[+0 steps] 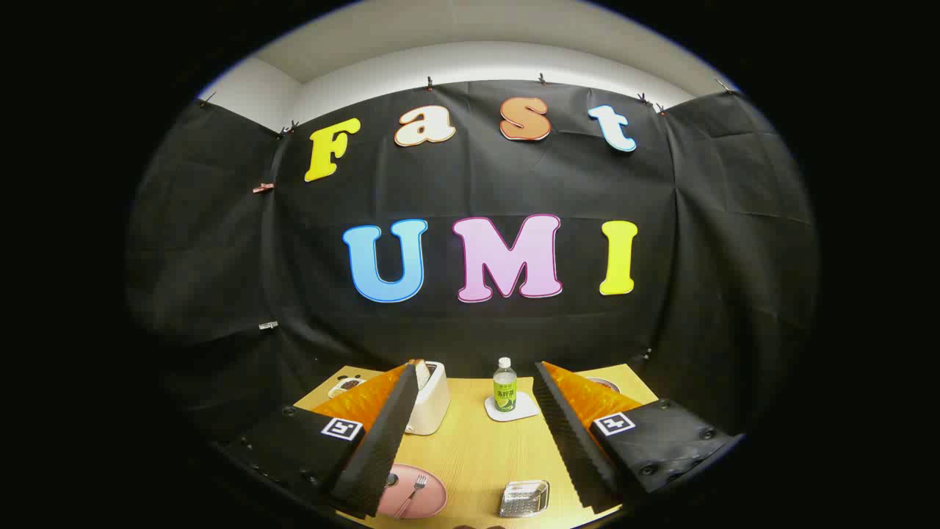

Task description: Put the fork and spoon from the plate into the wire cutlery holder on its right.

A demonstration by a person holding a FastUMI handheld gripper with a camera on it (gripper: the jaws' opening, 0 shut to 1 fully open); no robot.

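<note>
Item one, your gripper [470, 433]: fingers spread wide apart, nothing between the pads, held high above the table and looking across it toward the booth wall. Each finger carries a small square marker on its base.

Item two, the table [470, 455]: light wood top, seen in the gap between your two fingers.

Item three, the plate [433, 503]: pink, round, lying flat on the table at the near edge, partly hidden behind your left finger [382, 441].

Item four, the fork [413, 492]: silver, resting on the plate, tines pointing away from you, handle toward you.

Item five, the spoon [391, 480]: only a small rounded part shows on the plate, just beside the fork and right at your left finger; the rest is covered.

Item six, the wire cutlery holder [524, 499]: metal mesh, standing on the table to the right of the plate and apart from it, between your fingers at the near edge.

Item seven, a toaster [429, 400]: white, farther back, its left side behind your left finger.

Item eight, a bottle [504, 388]: clear with a green label and white cap, upright on a white coaster [514, 410], beyond the holder.

Item nine, two small dishes: one at the far left corner [346, 384], one at the far right [604, 383], each partly hidden by a finger.
</note>
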